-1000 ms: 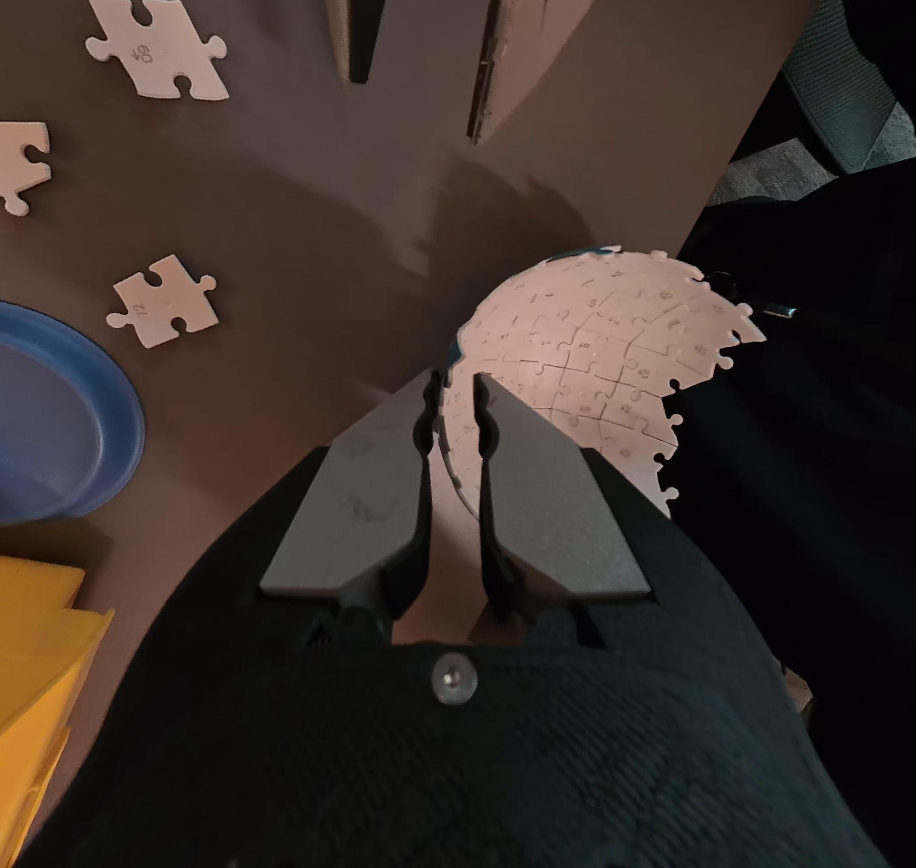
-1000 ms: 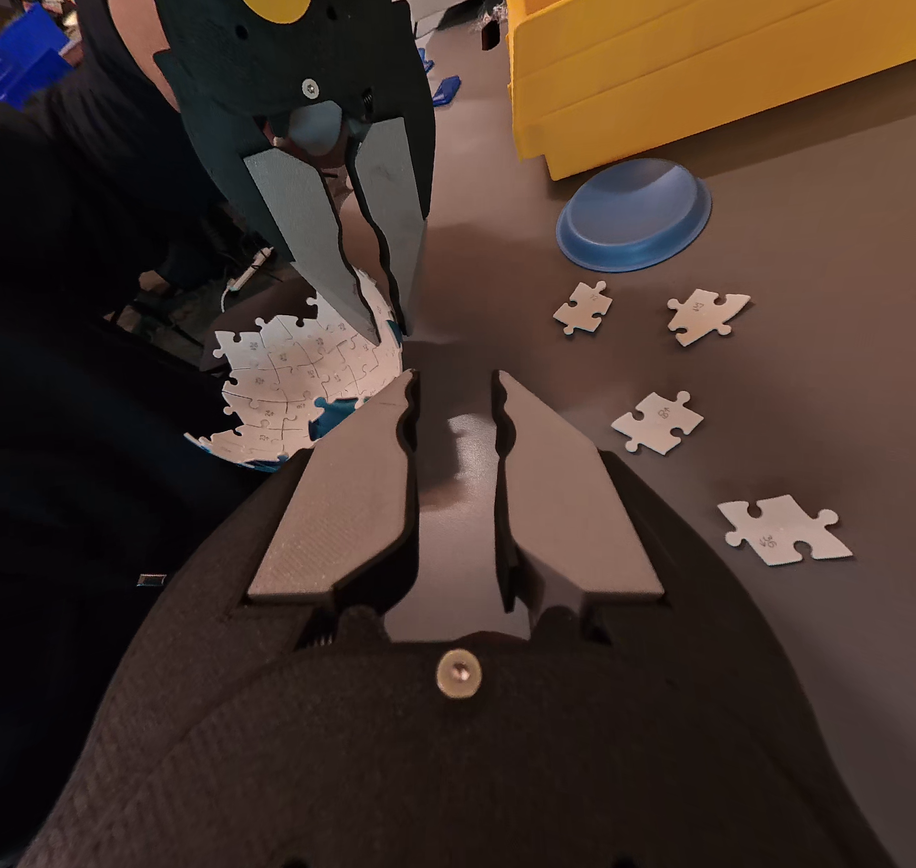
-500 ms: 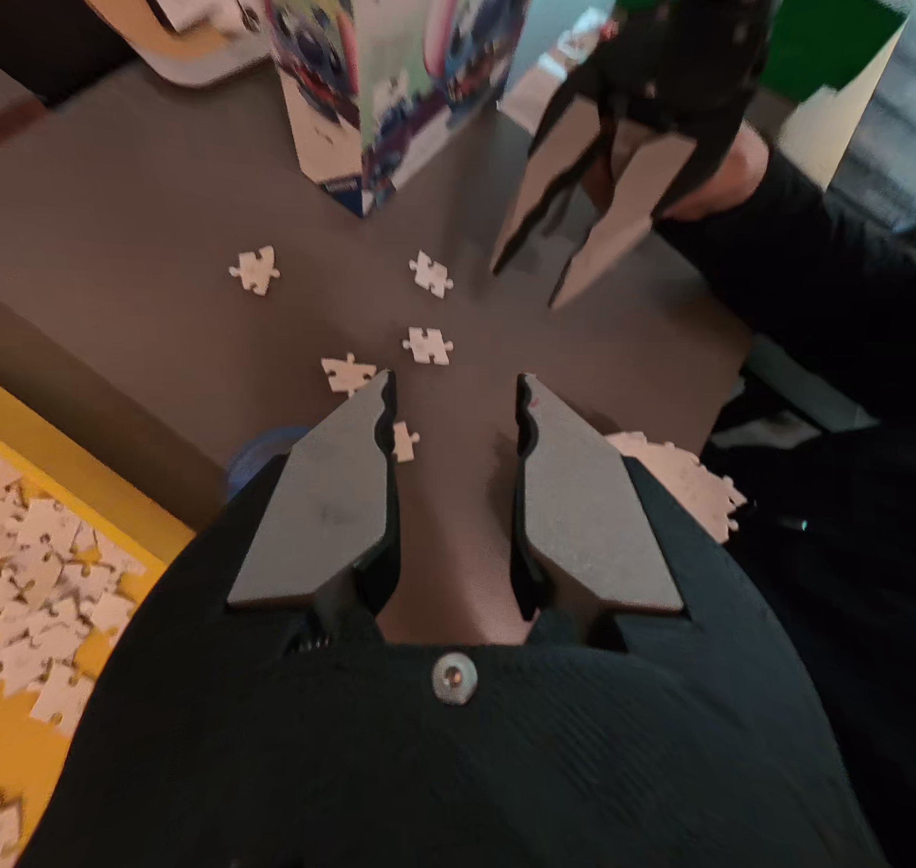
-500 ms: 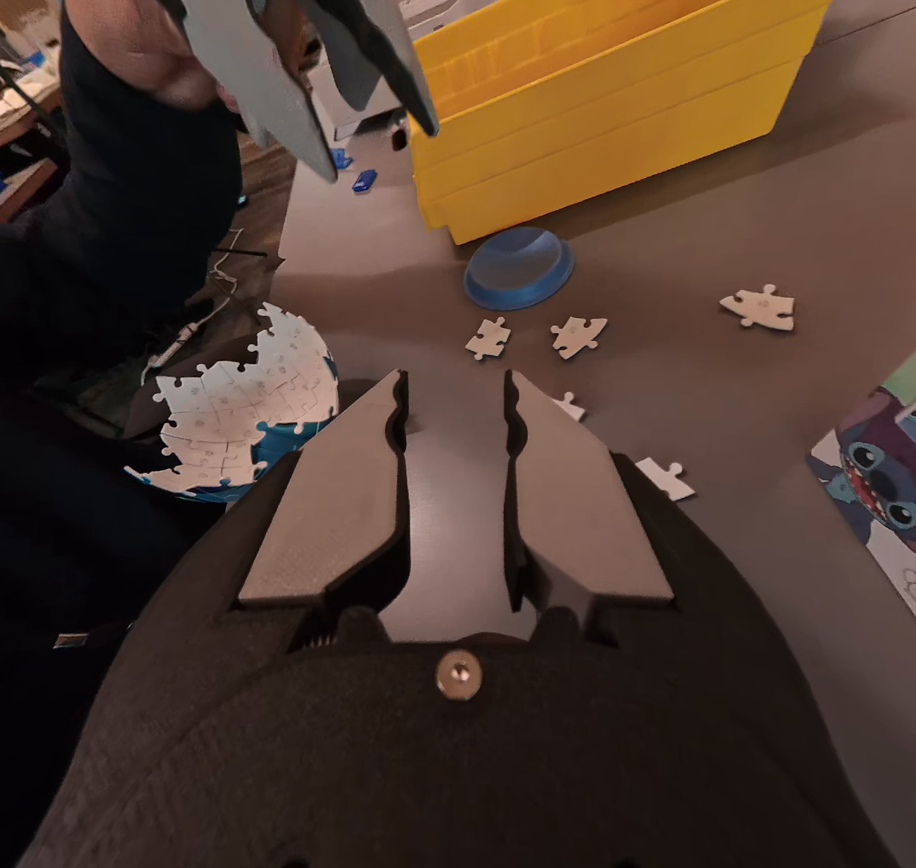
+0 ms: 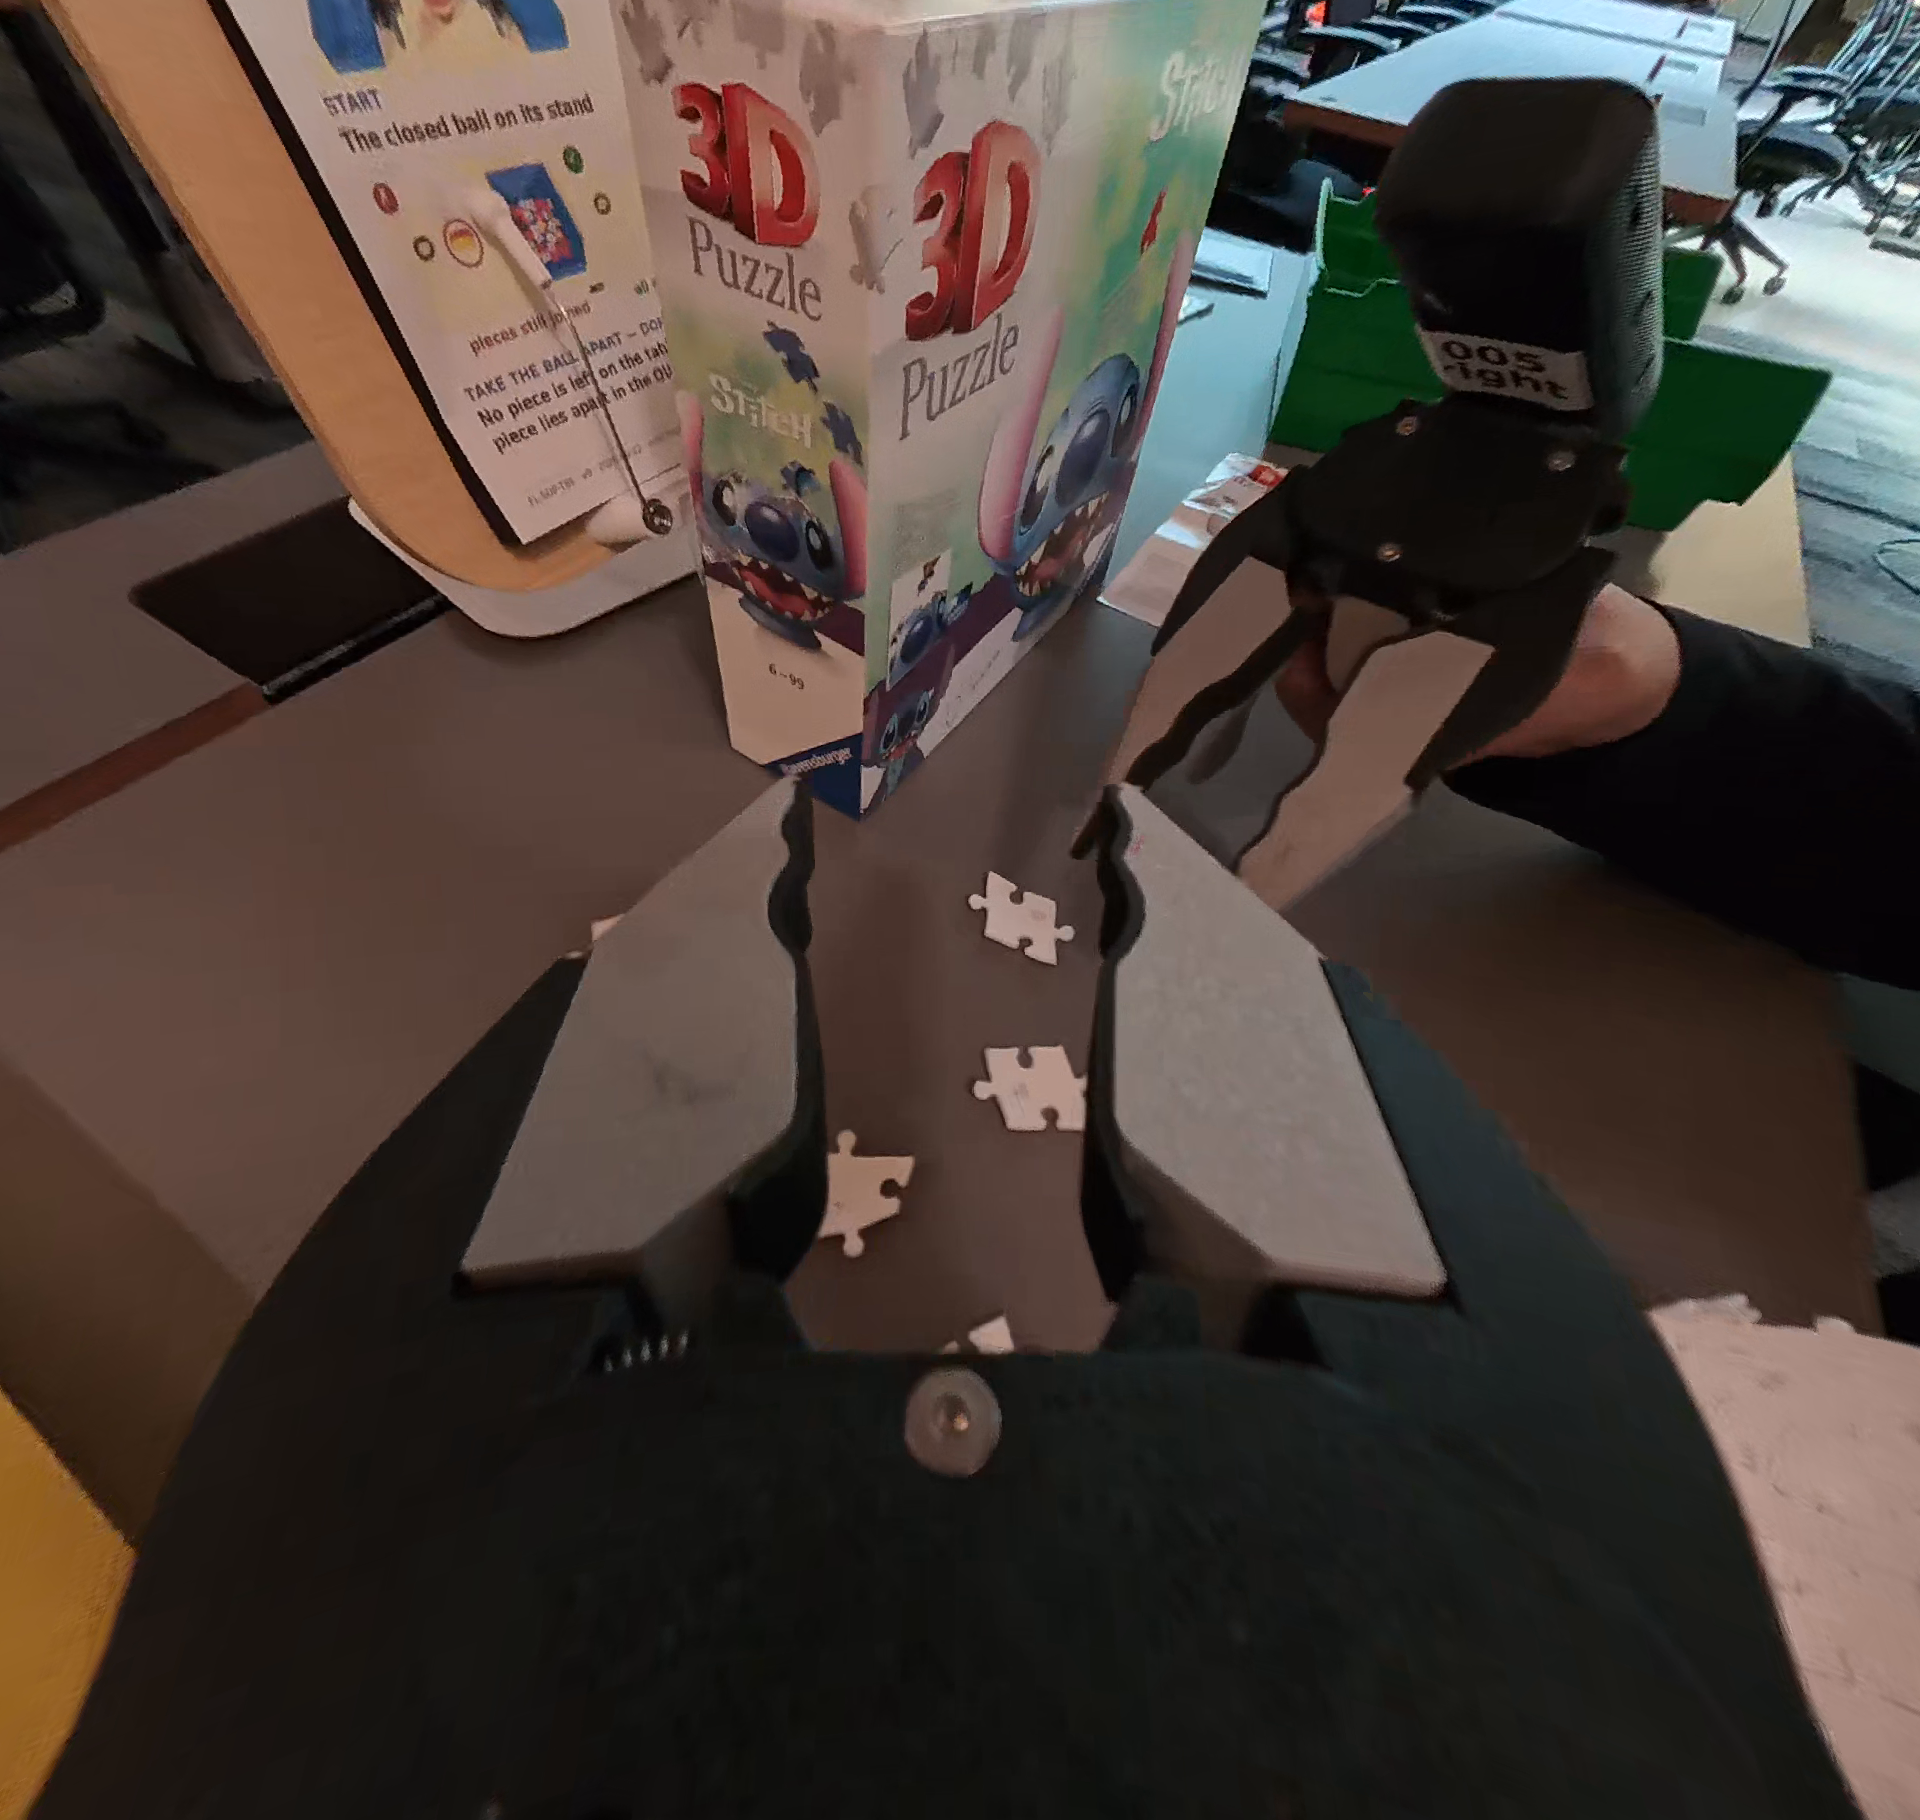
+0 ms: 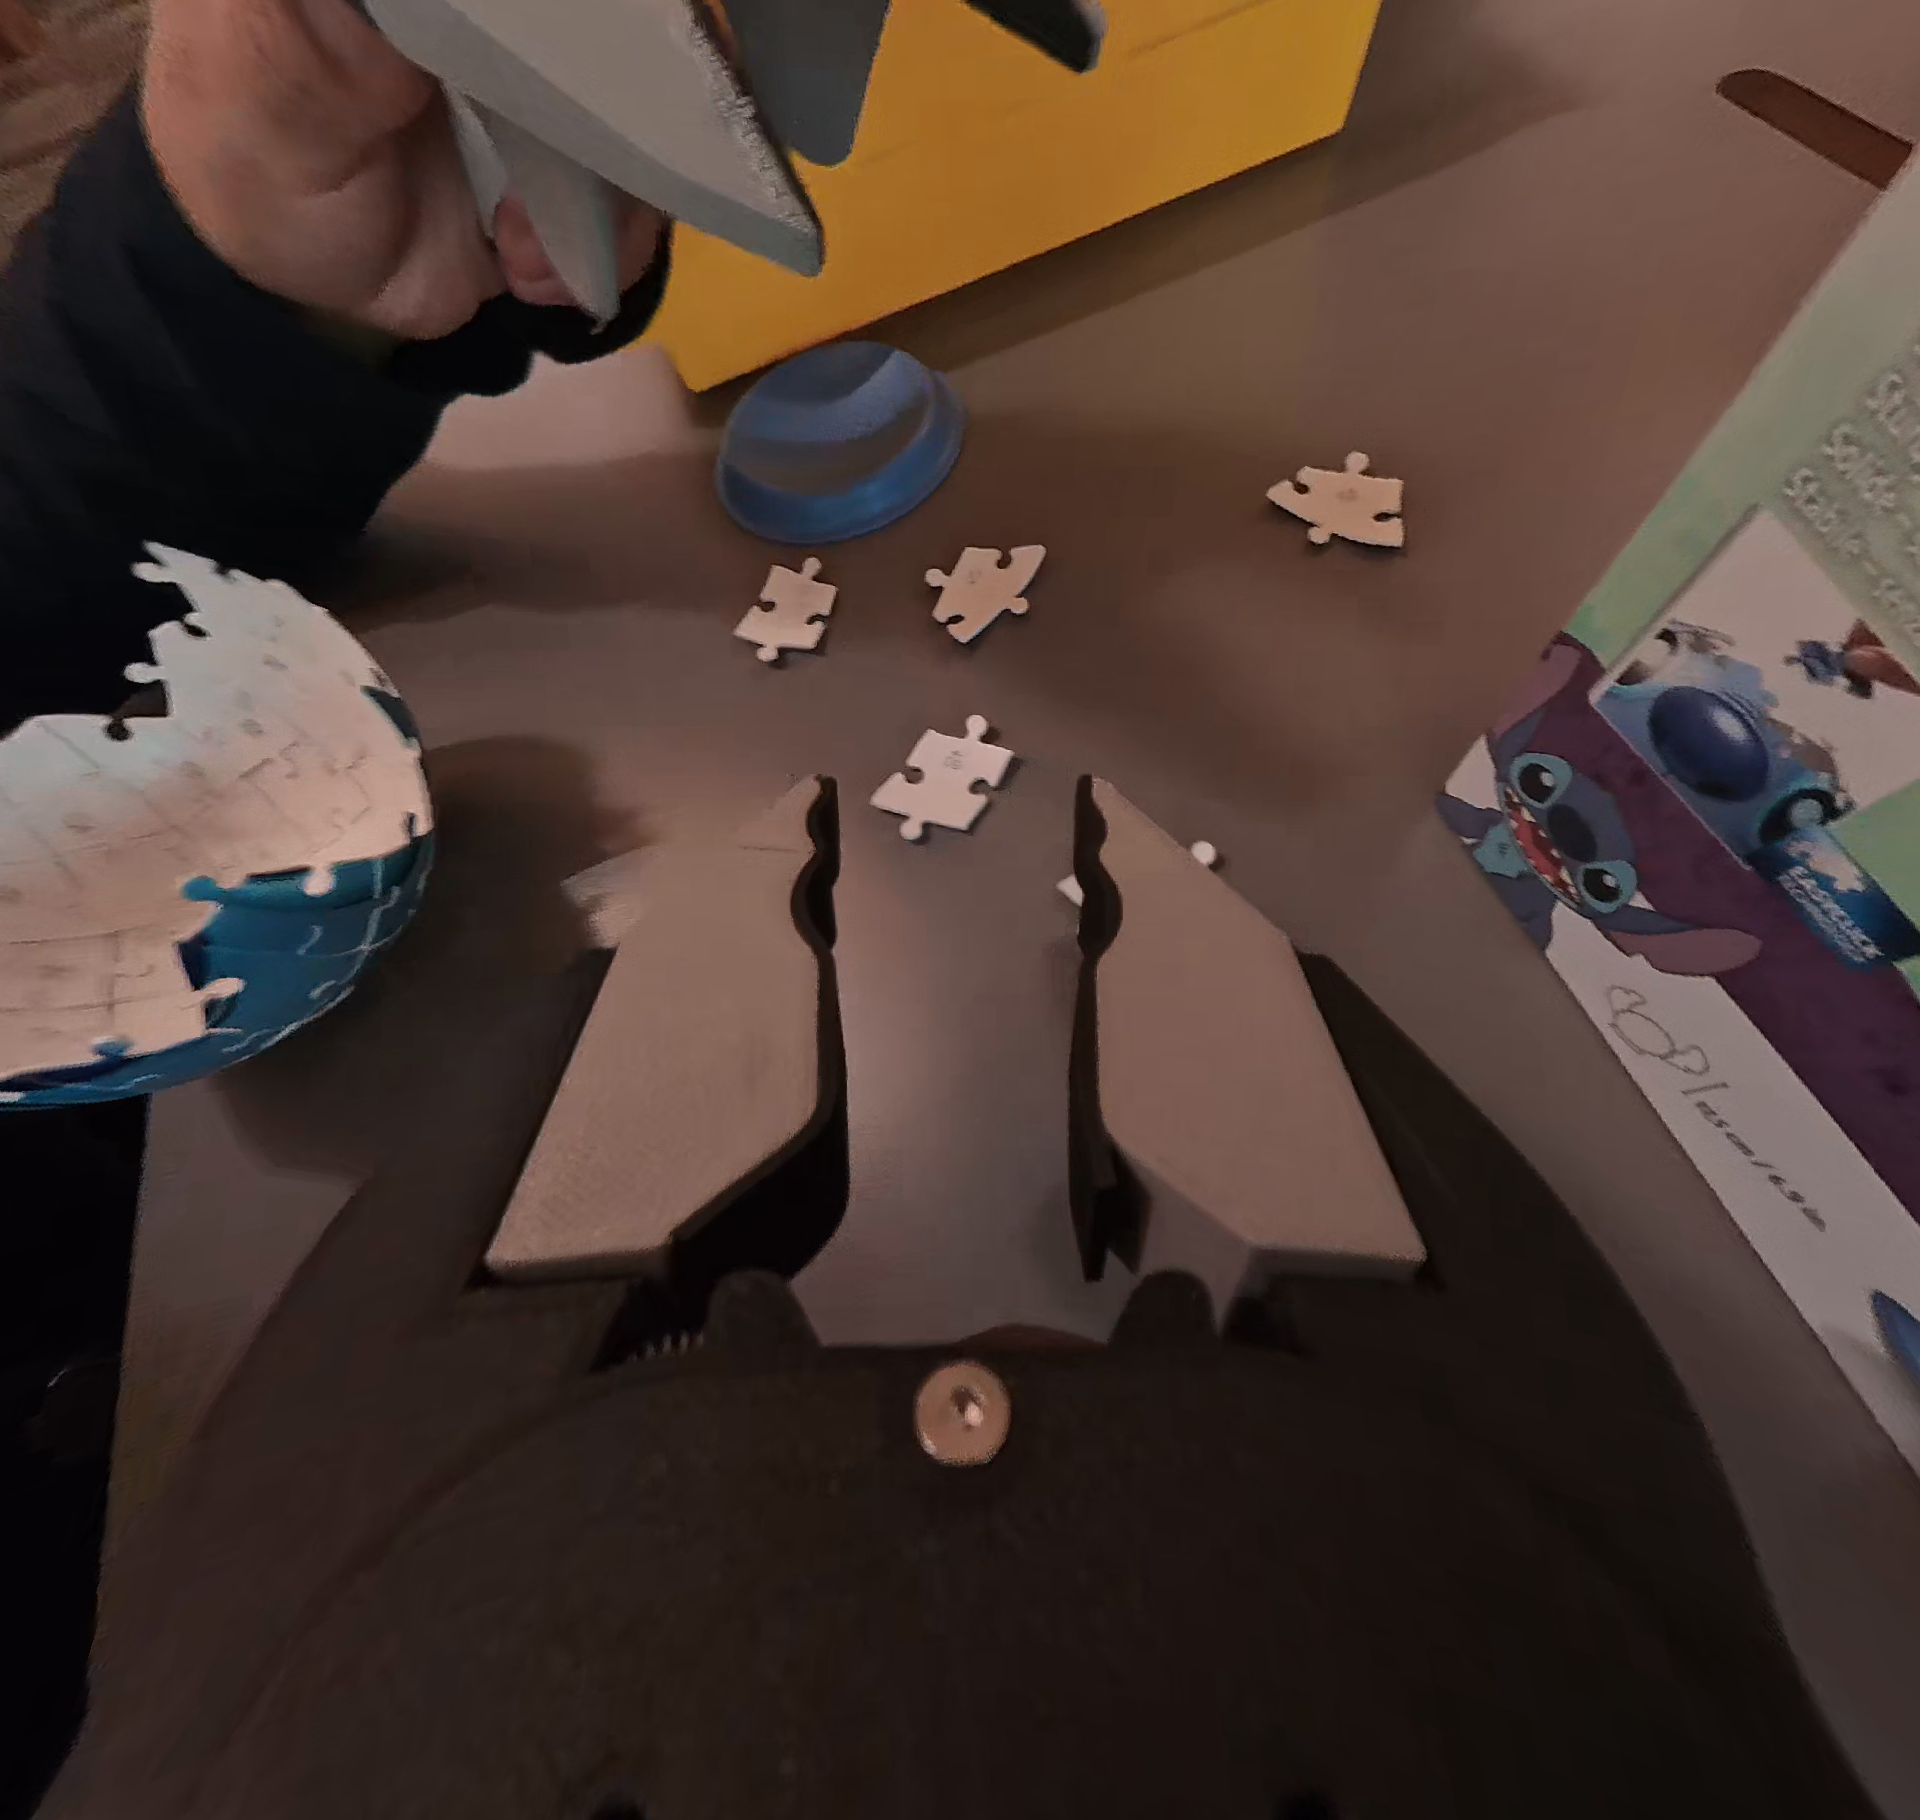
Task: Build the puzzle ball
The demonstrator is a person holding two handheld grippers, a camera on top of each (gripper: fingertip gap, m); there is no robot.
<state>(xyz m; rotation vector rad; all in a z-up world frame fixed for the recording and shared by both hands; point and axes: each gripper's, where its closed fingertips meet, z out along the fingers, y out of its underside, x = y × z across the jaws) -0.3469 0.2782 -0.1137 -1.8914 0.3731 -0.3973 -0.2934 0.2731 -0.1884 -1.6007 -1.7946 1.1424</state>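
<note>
Both tools gape empty: nearest loose piece (image 6: 943, 776) lies flat on the bench (image 6: 1195, 690) just ahead of the right tool (image 6: 951, 814), closer to it than the left tool (image 5: 956, 835); half-built ball (image 6: 208, 835) sits off its left.

Left gripper (image 5: 951, 825) gapes empty above loose pieces (image 5: 1020, 916), seemingly clear.

Writing stands on the puzzle box (image 5: 935, 368), instruction sheet (image 5: 468, 212) and white label (image 5: 1501, 370).
</note>
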